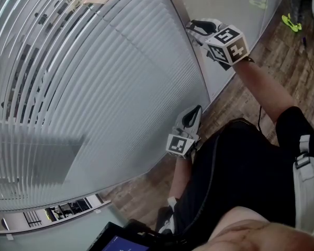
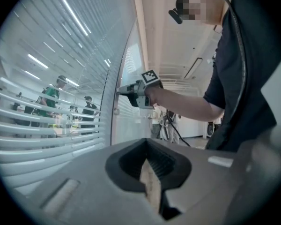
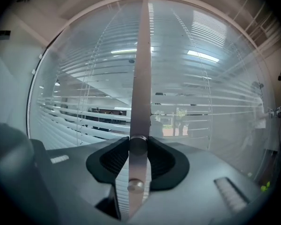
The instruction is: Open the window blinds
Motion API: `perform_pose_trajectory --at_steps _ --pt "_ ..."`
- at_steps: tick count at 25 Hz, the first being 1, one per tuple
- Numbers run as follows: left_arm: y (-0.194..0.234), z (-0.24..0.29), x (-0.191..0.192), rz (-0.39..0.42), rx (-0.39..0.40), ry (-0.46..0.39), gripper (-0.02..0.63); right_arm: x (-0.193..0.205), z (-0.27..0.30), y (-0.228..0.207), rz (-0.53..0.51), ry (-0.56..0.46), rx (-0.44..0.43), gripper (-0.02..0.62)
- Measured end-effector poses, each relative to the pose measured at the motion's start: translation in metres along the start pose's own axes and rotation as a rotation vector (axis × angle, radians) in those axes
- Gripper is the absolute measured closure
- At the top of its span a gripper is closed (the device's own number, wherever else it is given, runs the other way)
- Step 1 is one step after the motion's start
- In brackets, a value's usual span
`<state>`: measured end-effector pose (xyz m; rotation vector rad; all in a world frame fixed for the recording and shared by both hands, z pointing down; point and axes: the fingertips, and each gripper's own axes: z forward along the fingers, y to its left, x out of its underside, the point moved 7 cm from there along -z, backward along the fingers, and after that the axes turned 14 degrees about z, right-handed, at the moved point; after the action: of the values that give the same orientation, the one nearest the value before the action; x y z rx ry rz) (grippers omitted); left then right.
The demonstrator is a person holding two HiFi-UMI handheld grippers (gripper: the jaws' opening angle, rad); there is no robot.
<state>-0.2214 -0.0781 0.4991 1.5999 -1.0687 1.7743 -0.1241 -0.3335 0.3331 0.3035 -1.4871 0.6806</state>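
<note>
We are clamping our right tool (image 1: 193, 26) on the metal knob (image 3: 131, 145) at the window frame (image 3: 141, 69); our left tool (image 1: 194, 114) is hanging closed, empty.

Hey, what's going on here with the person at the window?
A person stands at a glass wall with slatted blinds, a handheld gripper in each hand. The right gripper is up at the vertical metal strip beside the blinds, its jaws closed on a round knob there. The left gripper hangs low by the body, jaws together, holding nothing. The slats are partly tilted, so the room behind shows through.
</note>
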Motion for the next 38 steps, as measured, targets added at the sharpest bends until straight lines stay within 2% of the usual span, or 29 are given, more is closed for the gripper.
perform_pose_trajectory --at_steps 4,17,21,26,30,33,35,38 --pt "0.000 0.000 -0.003 0.004 -0.004 0.002 0.607 -0.002 -0.003 0.001 0.049 0.016 0.006 0.466" --pt "-0.003 -0.002 0.001 -0.005 0.005 0.011 0.607 -0.002 -0.001 0.002 0.031 0.017 0.002 0.465" --pt "-0.006 0.000 0.000 -0.030 0.007 0.015 0.607 0.001 -0.002 0.004 -0.027 0.008 -0.011 0.460" --pt "-0.011 0.004 0.002 -0.025 0.022 0.033 0.607 0.009 -0.017 0.000 -0.101 -0.018 -0.005 0.413" --pt "-0.015 0.008 -0.002 -0.050 0.031 0.055 0.607 0.022 -0.034 0.000 -0.118 -0.046 -0.057 0.414" --pt "-0.017 0.011 0.007 -0.035 0.024 0.034 0.607 0.032 -0.051 0.002 -0.123 -0.066 -0.117 0.455" --pt "-0.020 0.015 0.010 -0.017 0.018 0.017 0.607 0.042 -0.066 0.001 -0.119 -0.075 -0.146 0.510" --pt "-0.025 0.024 -0.002 -0.044 0.024 0.045 0.607 0.060 -0.087 0.000 -0.094 -0.078 -0.187 0.574"
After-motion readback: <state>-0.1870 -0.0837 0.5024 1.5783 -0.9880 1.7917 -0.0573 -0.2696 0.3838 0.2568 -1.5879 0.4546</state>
